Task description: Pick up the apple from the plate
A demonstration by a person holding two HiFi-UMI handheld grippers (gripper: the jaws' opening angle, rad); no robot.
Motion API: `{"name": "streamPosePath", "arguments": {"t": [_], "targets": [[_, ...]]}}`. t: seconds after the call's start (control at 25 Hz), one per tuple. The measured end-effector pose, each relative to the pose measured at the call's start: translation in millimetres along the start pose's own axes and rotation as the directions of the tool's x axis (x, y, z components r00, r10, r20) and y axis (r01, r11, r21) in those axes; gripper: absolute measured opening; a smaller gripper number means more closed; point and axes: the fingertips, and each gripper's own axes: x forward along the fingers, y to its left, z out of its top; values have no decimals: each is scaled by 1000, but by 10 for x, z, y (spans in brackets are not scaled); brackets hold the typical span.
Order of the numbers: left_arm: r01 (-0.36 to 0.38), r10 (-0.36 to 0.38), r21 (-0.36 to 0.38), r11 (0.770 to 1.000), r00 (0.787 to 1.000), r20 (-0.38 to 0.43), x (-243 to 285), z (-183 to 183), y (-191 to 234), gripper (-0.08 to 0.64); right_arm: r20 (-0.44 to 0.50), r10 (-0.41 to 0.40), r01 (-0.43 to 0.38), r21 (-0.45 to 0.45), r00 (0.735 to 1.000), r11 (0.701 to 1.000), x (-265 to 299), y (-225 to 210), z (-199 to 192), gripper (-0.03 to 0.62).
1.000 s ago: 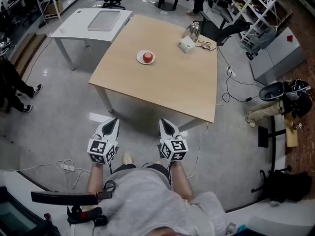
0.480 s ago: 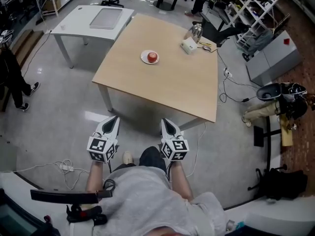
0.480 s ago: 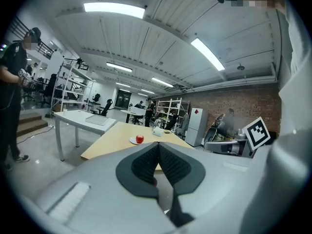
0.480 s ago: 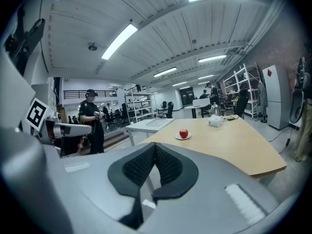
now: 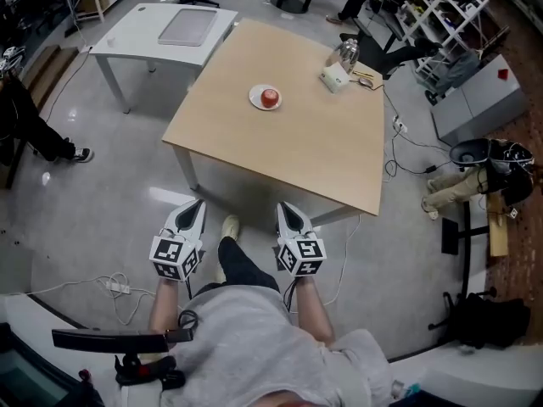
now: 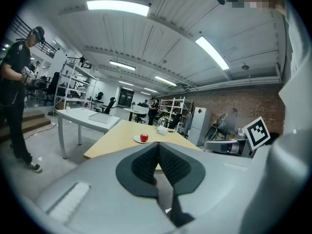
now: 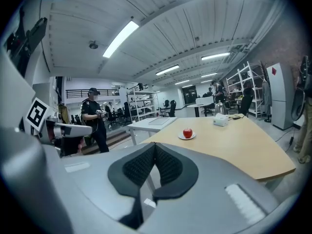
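Matt wooden table, glossy apple

Apple: one. Plate: one. Tables: two. Hand-held grippers: two.

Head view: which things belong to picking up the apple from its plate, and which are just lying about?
For the job: apple, plate, wooden table, left gripper, right gripper.

Lying about: white box, kettle, white table, power strip on the floor.
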Motion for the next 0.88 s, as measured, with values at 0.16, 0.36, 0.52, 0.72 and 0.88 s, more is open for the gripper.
{"name": "streamPosePath", "arguments": {"t": [0.16, 0.36, 0.52, 0.72, 0.88], "targets": [[-5, 5, 3, 1000, 1000, -19, 64, 53, 13, 18, -3, 4, -4, 6, 1000, 1000, 118, -67, 89, 6], [-16, 16, 14, 1000, 1000, -17, 181, 161, 89, 18, 15, 8, -8, 10, 1000, 1000, 264, -152, 246, 6], [-13, 14, 17, 1000, 1000, -10, 491, 290, 308, 18, 17, 5, -5, 13, 1000, 1000, 596, -259, 339, 6], [6, -6, 27, 1000, 1000, -18, 846, 408, 463, 18, 23, -7, 7, 25, 1000, 1000, 908, -415, 469, 6], [17, -16, 28, 999, 1000, -26, 1123, 505, 559, 18, 16, -19, 19, 36, 1000, 999, 1128, -573, 545, 6]]}}
